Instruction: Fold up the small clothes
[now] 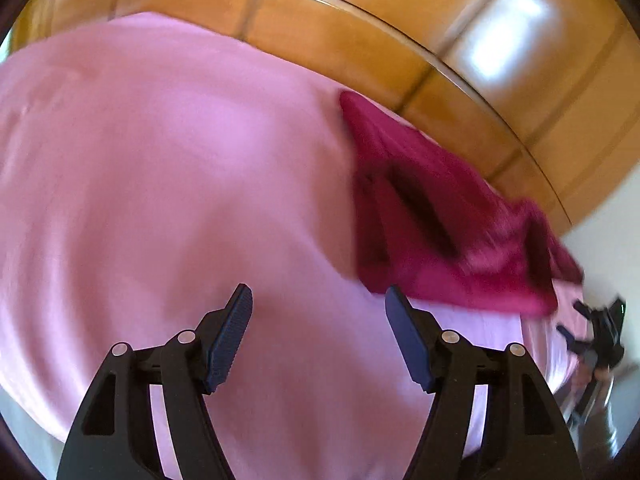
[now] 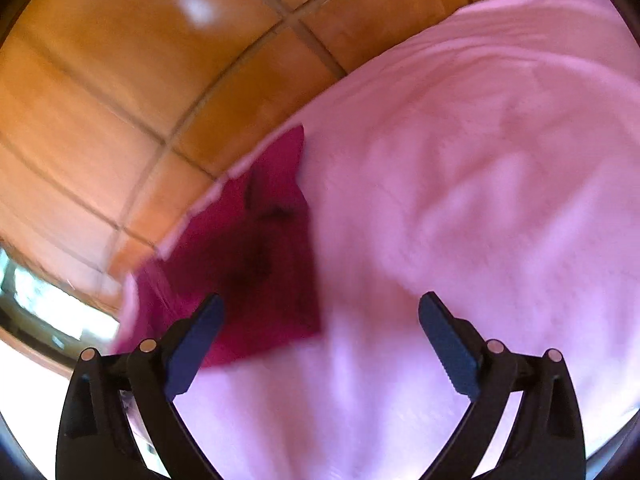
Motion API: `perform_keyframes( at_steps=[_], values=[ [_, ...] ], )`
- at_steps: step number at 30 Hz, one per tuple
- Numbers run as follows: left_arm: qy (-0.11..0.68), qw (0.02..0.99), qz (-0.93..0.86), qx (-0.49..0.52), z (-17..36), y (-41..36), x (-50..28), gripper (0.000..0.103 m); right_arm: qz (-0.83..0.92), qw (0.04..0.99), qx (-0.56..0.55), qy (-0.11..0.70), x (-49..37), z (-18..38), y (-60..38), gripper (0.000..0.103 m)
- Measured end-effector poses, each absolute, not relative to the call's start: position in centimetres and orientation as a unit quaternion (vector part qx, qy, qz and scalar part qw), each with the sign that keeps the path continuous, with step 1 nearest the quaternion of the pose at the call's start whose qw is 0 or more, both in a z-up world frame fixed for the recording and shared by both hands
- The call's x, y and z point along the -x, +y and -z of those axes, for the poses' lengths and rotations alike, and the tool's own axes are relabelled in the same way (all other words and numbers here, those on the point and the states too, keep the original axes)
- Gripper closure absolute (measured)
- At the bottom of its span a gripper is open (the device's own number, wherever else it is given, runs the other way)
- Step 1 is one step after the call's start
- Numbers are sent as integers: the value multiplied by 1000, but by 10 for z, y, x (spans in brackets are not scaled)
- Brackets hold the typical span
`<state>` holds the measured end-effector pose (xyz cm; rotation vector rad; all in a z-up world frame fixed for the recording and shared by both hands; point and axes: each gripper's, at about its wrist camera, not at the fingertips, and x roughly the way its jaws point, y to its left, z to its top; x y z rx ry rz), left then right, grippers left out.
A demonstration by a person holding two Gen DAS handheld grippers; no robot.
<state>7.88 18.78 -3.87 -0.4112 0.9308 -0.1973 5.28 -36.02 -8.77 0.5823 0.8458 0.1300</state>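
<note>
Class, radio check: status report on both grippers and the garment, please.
Left gripper open, empty. Right gripper open, empty. Dark magenta cloth garment lies crumpled on pink sheet, near its edge. Nothing in the way.

The pink sheet [image 1: 168,168] lies wide and bare on one side of the crimson garment [image 1: 432,216], its only obstacle, near the sheet's edge by the tiled floor [image 1: 400,40].

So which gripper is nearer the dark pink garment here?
Right. The right gripper has one of its fingers overlapping the dark pink garment; the left gripper sits beside it, over the pink sheet.
</note>
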Motion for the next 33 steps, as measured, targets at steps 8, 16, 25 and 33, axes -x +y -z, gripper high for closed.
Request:
perform_keyframes(
  at_steps=[8,16,25,33],
  values=[
    [450,868,136,158,47,144,-104,49,-89,892,-155,416,-83,101,-295,25],
    [447,866,157,160,35,142,-92,88,-119,891,-145,415,-68,88,-285,80],
    [461,854,173,169,23,149,-36,88,-152,875,-128,442,5,81,-288,82],
    [498,858,120,46,16,140,17,79,-130,866,-63,479,42,81,-282,65]
  ],
)
